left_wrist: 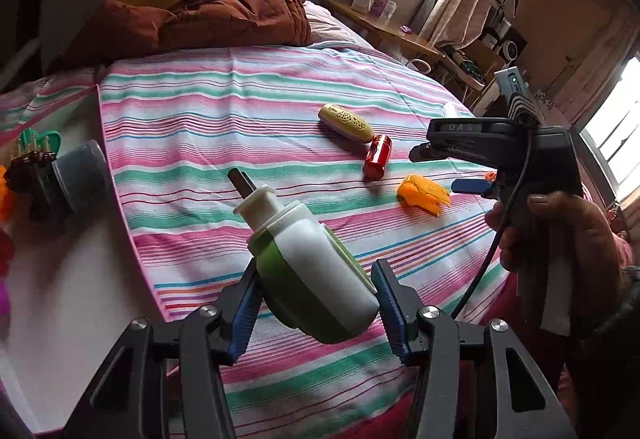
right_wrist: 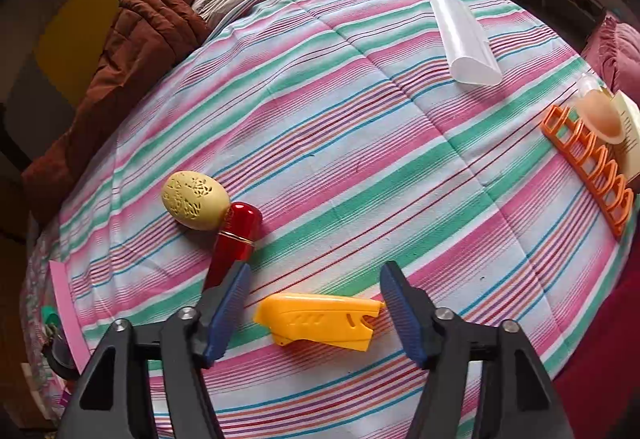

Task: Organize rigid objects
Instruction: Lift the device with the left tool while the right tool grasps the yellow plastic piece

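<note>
Striped bedspread (right_wrist: 360, 143) | left claw (left_wrist: 316, 303) grips green-white bottle (left_wrist: 316, 267) | right claw (right_wrist: 316, 303) wide

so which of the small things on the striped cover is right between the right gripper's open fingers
The yellow-orange plastic piece: it lies flat between the right gripper with neither pad touching it. The red case and the pale yellow perforated oval lie farther off to its left.

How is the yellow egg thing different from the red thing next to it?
The yellow egg-shaped case is pale, rounded and covered in a cut-out pattern; the red tube is glossy, smooth and slimmer. The red tube has a thin gold band around it; the egg-shaped case has none. Both lie on their sides on the striped bedspread, touching.
</note>
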`<state>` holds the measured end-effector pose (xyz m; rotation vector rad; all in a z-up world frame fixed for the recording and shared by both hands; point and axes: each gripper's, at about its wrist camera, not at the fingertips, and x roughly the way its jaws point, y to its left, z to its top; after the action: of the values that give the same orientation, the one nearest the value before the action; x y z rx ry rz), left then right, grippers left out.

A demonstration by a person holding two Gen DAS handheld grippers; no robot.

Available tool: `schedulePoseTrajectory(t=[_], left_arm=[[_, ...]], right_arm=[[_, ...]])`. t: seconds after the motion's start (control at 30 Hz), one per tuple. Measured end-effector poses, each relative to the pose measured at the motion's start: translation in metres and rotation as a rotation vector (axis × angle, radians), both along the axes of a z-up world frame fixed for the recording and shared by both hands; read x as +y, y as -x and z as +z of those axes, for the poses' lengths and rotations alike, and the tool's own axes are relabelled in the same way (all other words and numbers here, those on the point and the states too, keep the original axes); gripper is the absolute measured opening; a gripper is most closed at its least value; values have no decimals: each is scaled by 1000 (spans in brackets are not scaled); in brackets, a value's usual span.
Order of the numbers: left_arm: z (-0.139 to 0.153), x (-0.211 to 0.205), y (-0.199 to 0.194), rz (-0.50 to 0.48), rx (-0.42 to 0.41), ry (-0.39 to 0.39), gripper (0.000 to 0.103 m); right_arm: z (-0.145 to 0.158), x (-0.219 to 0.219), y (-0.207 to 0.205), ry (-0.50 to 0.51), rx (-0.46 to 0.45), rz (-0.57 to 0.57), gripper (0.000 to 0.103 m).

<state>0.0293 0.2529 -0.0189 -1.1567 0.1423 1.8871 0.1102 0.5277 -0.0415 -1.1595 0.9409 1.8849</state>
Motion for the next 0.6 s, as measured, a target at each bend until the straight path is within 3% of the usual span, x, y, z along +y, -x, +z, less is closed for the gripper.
schedulePoseTrajectory(t=[0.03,0.13,0.3,0.4,0.5,0.6], left_arm=[[2,-5,0,4,-1,-10,54],[7,-18,3,17,-6,-33,55],[11,-36,4,42,-3,-55,55],[14,-46,4,59,12,-62,55],[17,-57,4,79,29,-63,55],[16,-69,6,107,36,-59,55]], right_arm=[[1,-2,1,-12,-12,6,85],[5,-8,0,-50,-51,20,86],[-9,-13,12,-17,-117,74,87],[-21,-13,18,9,-161,90,78],[-20,-16,20,-11,-168,108,77],[-15,-22,21,-17,-105,141,77]])
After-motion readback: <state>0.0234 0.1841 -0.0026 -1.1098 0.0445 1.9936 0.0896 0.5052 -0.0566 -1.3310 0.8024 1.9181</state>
